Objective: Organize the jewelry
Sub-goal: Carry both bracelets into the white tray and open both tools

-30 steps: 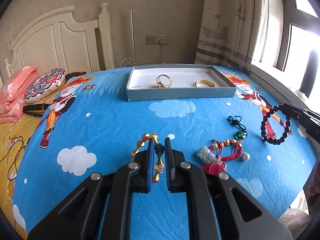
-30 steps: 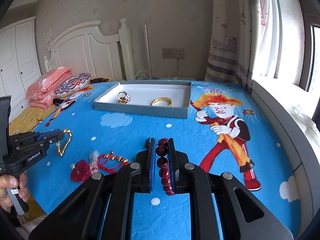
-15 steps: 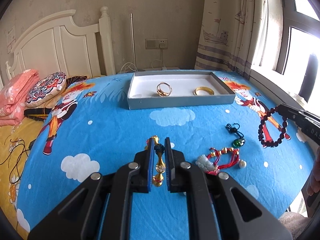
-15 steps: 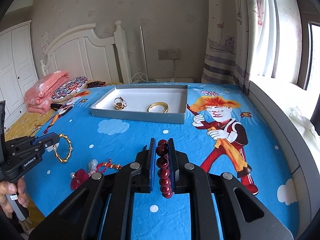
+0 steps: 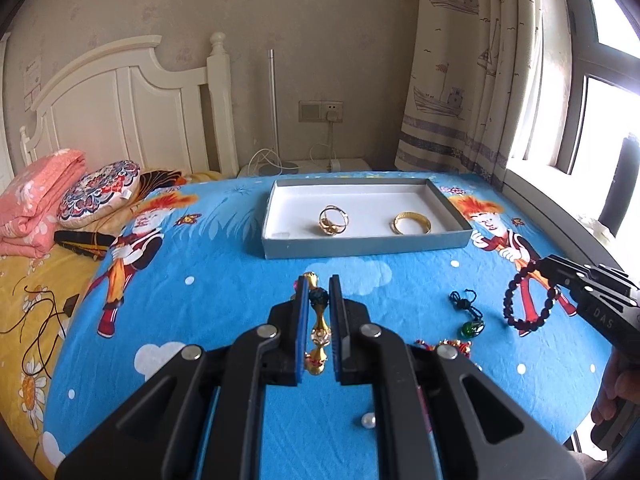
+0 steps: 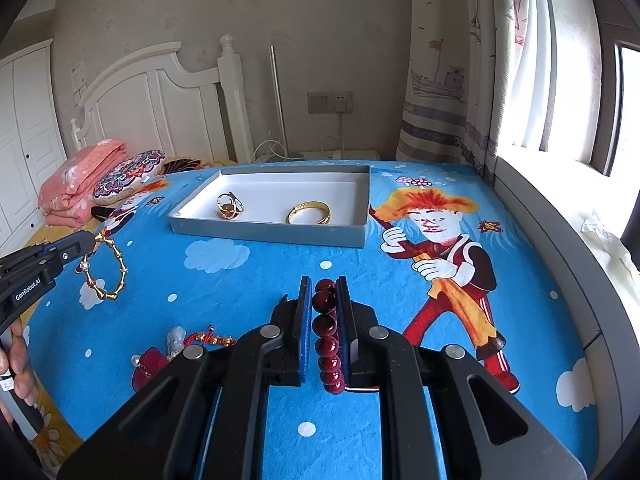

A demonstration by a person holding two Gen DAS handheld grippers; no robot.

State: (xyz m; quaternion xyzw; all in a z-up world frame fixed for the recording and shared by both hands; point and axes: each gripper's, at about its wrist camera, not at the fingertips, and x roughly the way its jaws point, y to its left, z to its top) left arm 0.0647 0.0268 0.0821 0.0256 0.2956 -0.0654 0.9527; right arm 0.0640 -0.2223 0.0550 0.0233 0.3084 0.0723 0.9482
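Pinching gold bracelet [image 5: 318,330] edge-on, left gripper [image 5: 319,320] holds it off the bed; right gripper [image 6: 324,332] clamps red bead bracelet [image 6: 329,344]. Tray [image 5: 360,245] lies ahead of both. Risk: loops swing, snag tray rim, or slip from thin grips w/ a jerk.
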